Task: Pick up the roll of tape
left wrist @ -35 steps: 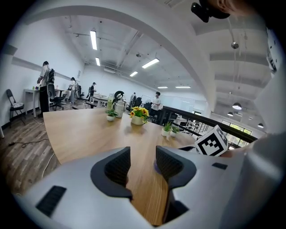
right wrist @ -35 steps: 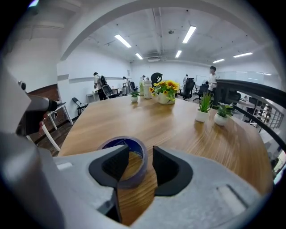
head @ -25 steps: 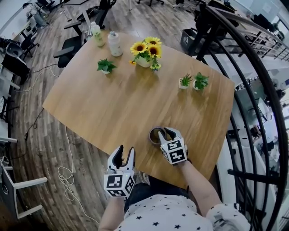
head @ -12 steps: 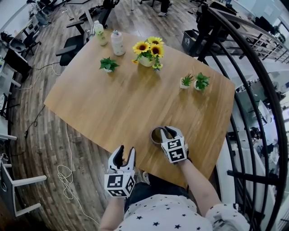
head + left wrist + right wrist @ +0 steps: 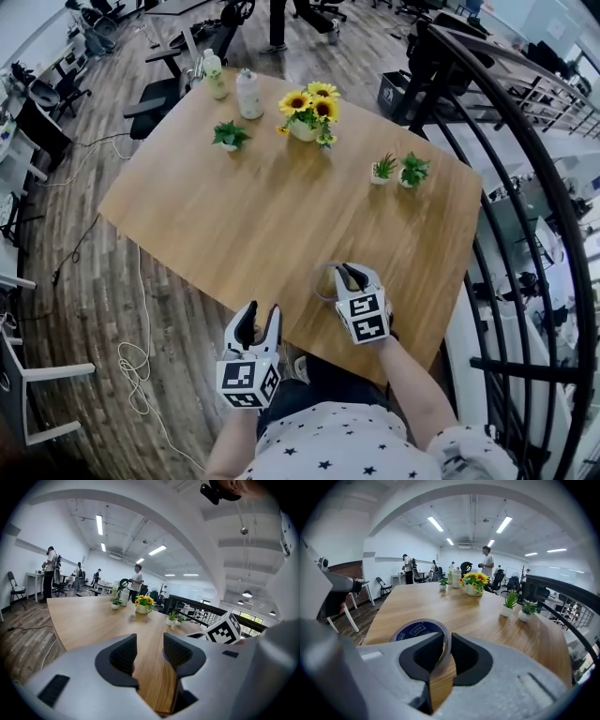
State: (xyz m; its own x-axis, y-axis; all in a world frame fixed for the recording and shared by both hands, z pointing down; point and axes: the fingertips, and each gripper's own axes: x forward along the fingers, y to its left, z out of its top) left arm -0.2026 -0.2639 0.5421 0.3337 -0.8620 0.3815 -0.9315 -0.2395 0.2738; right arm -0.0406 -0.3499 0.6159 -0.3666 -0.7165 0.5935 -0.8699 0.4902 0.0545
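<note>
Now the right gripper (image 5: 445, 645) has its jaws drawn in to a narrow gap and pinched on the wall of the roll of tape (image 5: 417, 629), one pad inside the ring and one outside, at the near right of the table (image 5: 253, 211). The left gripper (image 5: 149, 651) hangs off the table's near edge to the left, jaws partly apart and empty. The grip looks made and the lift is the step in hand, so the next move calls for a straight rise with a firm pinch, lest the thin wall slip.
</note>
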